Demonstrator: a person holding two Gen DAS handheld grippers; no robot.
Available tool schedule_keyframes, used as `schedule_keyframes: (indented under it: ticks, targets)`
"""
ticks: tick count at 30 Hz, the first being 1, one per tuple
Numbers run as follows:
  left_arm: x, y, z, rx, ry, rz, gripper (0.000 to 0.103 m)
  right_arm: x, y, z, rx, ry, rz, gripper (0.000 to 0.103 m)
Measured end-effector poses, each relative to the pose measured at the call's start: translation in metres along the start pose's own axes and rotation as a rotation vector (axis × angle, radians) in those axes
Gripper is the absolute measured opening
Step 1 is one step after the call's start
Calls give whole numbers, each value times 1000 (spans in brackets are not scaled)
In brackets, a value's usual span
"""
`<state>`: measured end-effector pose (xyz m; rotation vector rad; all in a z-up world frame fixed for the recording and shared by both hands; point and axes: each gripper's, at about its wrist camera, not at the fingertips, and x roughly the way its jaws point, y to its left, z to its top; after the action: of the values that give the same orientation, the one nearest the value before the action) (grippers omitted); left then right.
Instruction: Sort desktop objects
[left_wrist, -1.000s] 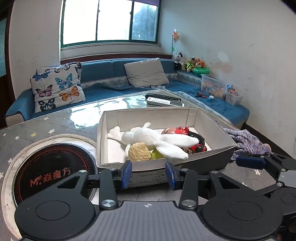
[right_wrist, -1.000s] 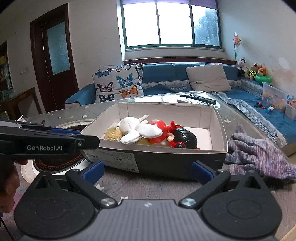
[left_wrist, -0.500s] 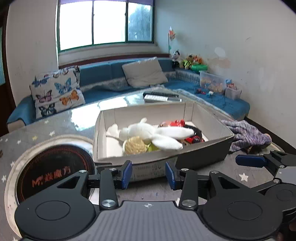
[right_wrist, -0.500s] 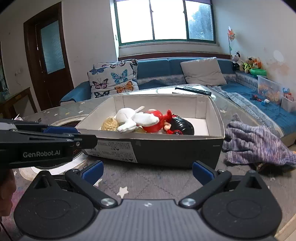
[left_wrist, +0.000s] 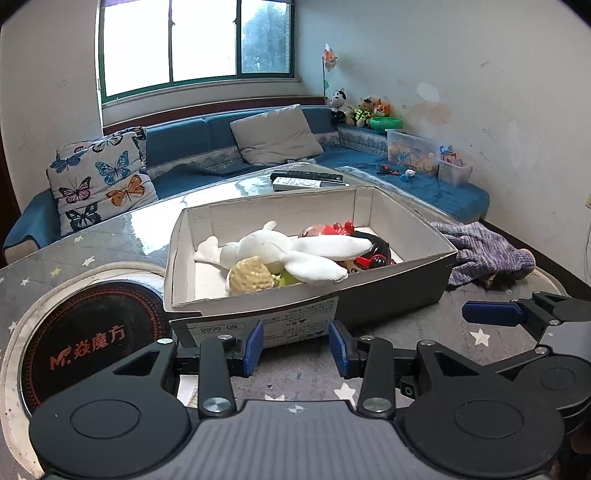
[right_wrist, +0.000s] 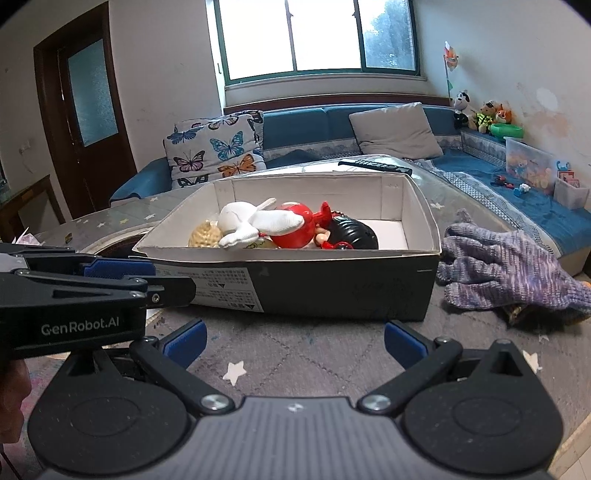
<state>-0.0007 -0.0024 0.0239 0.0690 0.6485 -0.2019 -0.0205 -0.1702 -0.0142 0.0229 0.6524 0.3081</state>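
A black cardboard box (left_wrist: 391, 291) with a white inside stands on the table; it also shows in the right wrist view (right_wrist: 332, 284). In it lie a white plush toy (left_wrist: 291, 251), a beige ball (left_wrist: 249, 277), a red toy (right_wrist: 295, 229) and a black toy (right_wrist: 352, 232). A purple knit glove (right_wrist: 506, 273) lies on the table right of the box. My left gripper (left_wrist: 295, 347) is open and empty just in front of the box. My right gripper (right_wrist: 293, 339) is open and empty, further back from the box.
A round black mat with red lettering (left_wrist: 85, 339) lies left of the box. Two remote controls (left_wrist: 306, 181) lie behind the box. A blue sofa (left_wrist: 424, 184) with cushions and toys runs behind and to the right of the table.
Both grippers have drawn back a little from the box and stayed open. The box and the glove have not moved.
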Motion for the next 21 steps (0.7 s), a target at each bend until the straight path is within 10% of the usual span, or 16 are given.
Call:
schedule_keyframes:
  ticks: [21]
  targets:
    - [7, -2, -3, -21, 13, 8, 41, 5, -4, -1, -9, 16, -51, 103]
